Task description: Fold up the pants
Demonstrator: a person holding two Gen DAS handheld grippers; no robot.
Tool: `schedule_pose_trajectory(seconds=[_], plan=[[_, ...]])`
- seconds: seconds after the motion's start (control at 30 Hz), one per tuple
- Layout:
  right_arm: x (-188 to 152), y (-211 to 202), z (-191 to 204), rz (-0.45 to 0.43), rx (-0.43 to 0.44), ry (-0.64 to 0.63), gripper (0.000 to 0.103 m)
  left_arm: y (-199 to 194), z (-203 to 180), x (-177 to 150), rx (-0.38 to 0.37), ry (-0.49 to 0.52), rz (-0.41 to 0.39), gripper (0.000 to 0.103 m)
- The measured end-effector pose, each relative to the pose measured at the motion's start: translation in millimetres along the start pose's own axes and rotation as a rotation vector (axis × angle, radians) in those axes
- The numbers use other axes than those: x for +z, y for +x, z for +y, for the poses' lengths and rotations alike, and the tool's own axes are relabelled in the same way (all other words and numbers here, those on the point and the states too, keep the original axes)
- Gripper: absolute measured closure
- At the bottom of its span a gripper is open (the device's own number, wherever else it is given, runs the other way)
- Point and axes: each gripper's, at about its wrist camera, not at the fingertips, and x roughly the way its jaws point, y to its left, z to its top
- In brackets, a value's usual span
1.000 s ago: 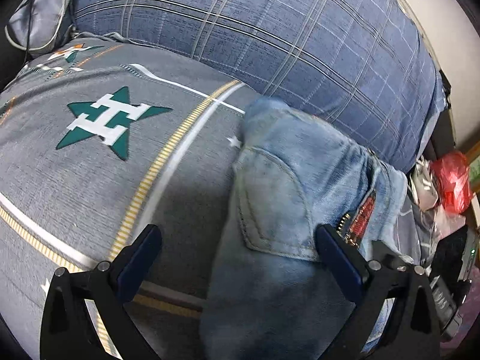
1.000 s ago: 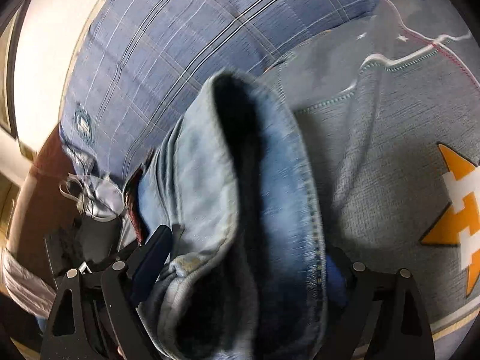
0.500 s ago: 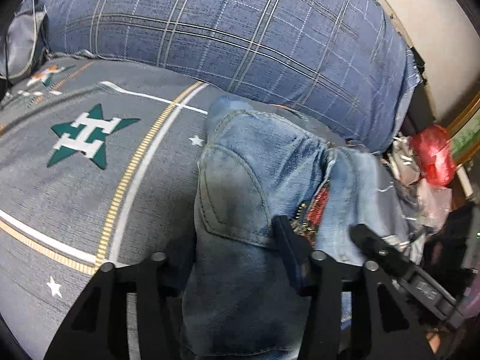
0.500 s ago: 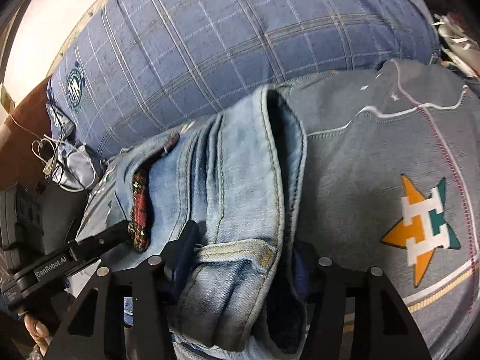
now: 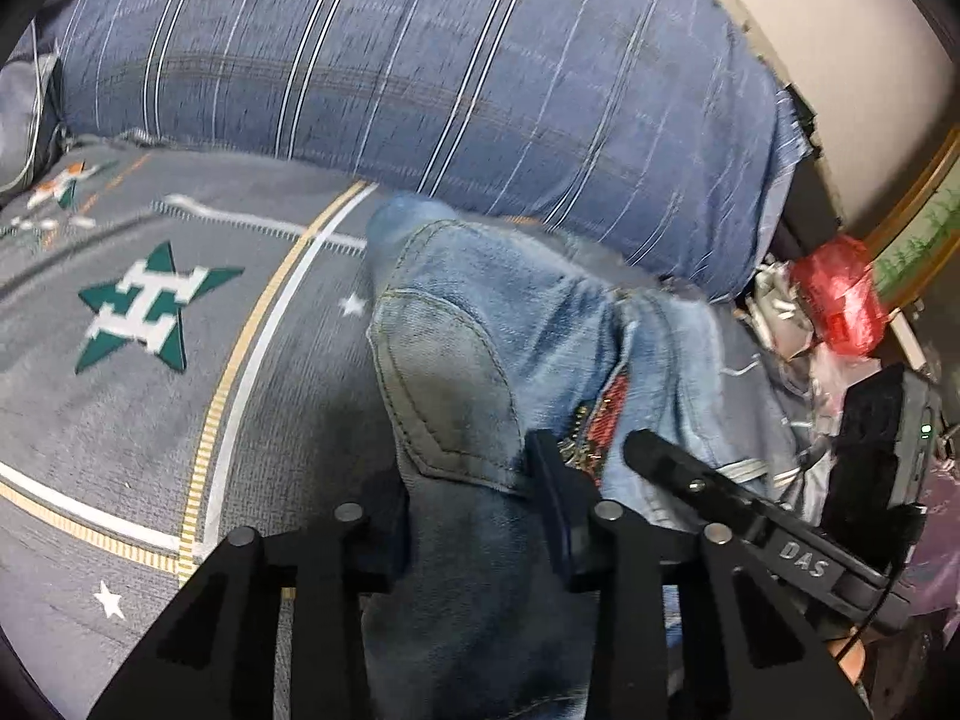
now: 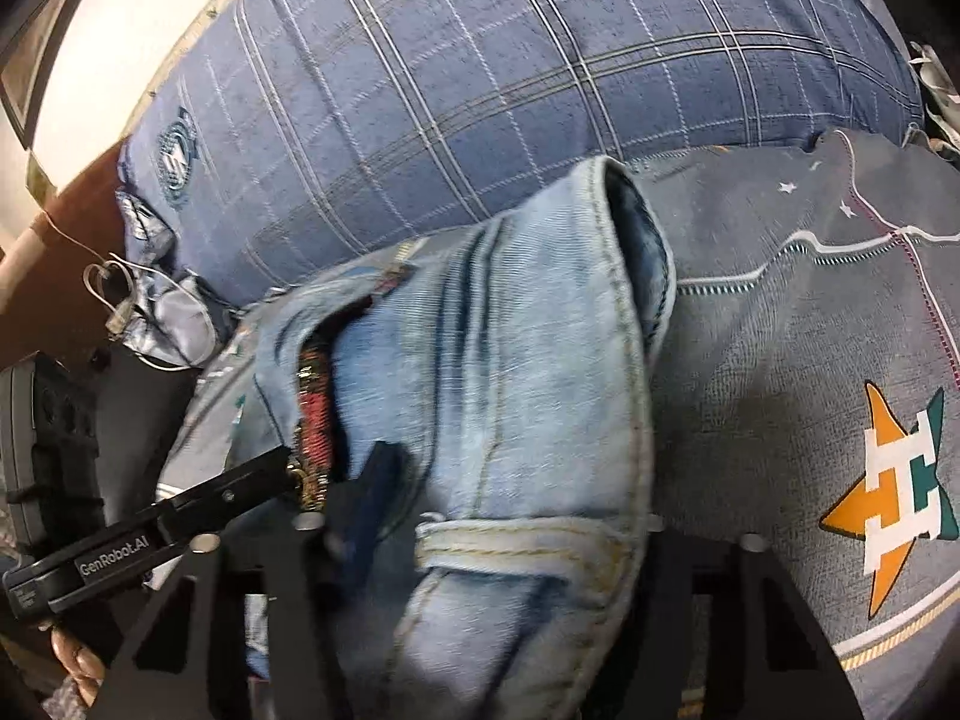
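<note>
Left wrist: both tongs (left [image 5: 474, 516], right [image 6: 510, 516]) pinching bunched jeans [image 5: 480, 324] on bedspread [image 5: 120, 420].

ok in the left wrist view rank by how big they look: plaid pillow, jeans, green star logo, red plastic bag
1. plaid pillow
2. jeans, though they sit nearer the camera, so this order is unsure
3. green star logo
4. red plastic bag

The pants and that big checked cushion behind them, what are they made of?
The pants look like faded light-blue denim: twill ribbing, tan topstitching, a stitched patch pocket. The cushion seems woven cotton-like cloth, matte, with a plaid woven in; the fibre itself I can't tell.
</note>
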Motion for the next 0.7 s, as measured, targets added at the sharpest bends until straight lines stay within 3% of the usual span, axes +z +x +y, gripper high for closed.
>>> schedule_pose_trajectory(seconds=[0.1,0.3,0.43,0.5,0.63,0.7], plan=[[6,-8,12,-0.017,0.046,0.007,0.062,-19,1,10,0.014,0.005,-0.048,0.070],[24,-3,50,-0.041,0.136,-0.012,0.064,-51,28,36,0.033,-0.049,-0.125,0.070],[41,21,70,-0.047,0.159,-0.026,0.065,-46,48,56,0.112,-0.078,-0.147,0.070],[49,37,75,-0.044,0.169,-0.024,0.072,-36,62,61,0.156,-0.091,-0.131,0.069],[55,70,75,0.006,0.140,-0.023,0.071,-8,92,57,0.248,-0.101,-0.067,0.054],[47,87,70,0.040,0.106,-0.022,0.061,-2,101,45,0.270,-0.097,-0.090,0.044]])
